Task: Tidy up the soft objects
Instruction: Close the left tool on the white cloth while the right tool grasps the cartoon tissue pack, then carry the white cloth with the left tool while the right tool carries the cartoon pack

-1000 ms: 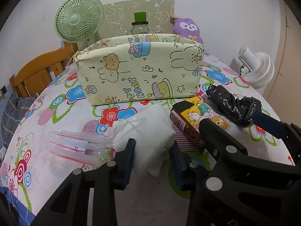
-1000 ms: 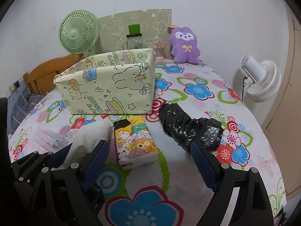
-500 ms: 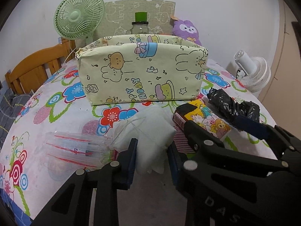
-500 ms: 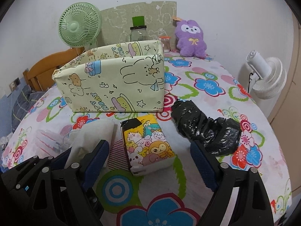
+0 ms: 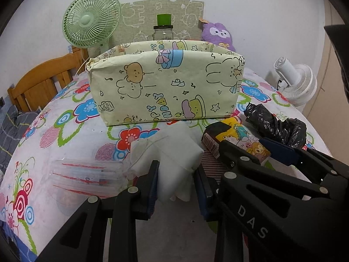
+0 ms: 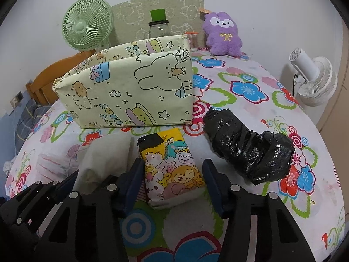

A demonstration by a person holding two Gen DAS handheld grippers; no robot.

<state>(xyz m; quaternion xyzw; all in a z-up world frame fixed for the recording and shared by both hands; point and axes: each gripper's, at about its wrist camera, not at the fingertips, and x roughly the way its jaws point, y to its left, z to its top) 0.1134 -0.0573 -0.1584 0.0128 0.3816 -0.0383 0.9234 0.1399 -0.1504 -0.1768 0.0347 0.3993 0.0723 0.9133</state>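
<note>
While left gripper (image 5: 176,185) fingers pinch white soft pack (image 5: 172,155), right gripper (image 6: 172,183) fingers closing around cartoon tissue pack (image 6: 172,170), pads not yet pressing. Grasp step. Next: finish squeeze, lift both into cartoon-print storage box (image 6: 130,91) beyond fingers on tabletop (image 6: 250,100).

On the black frame of your right claw (image 5: 240,150), seen in the left wrist view, you can read the white letters "DAS". The storage box (image 5: 165,89) carries cartoon lettering on its front, seemingly "HAPPY", though too stylised and turned to be sure. The tissue pack (image 6: 172,170) has small print you cannot make out.
</note>
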